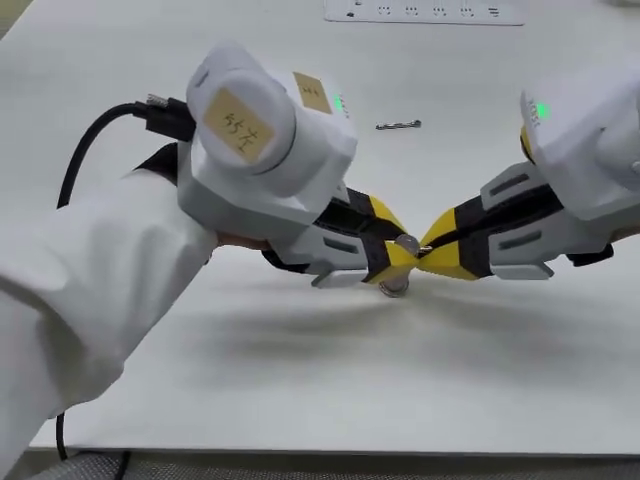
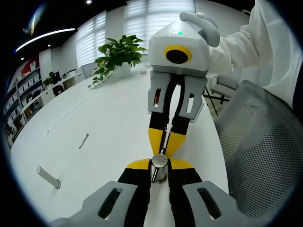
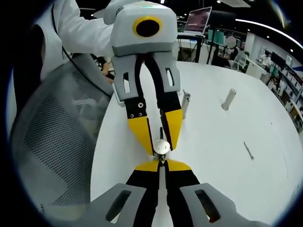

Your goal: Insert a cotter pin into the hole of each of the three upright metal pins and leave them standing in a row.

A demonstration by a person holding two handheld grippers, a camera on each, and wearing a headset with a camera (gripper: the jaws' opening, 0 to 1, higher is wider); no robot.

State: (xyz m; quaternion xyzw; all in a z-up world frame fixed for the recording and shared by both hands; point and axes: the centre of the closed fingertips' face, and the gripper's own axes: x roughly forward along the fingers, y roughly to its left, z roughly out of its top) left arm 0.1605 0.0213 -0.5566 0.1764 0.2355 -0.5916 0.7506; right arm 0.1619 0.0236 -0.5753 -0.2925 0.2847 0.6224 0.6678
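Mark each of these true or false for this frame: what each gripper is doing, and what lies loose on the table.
1. The left gripper grips the metal pin. True.
2. The right gripper is wide open. False: its jaws are shut, with their tips at the pin's head.
3. A cotter pin lies loose on the table. True.
4. The two grippers work far apart. False: their tips meet at the pin.

Place: open-plan office.
Under the jaws: long white desk (image 2: 94, 118).
Beyond the jaws: potted plant (image 2: 118, 54), window blinds (image 2: 142, 14), shelves (image 2: 28, 80).
Beside the jaws: mesh office chair (image 2: 265, 142).
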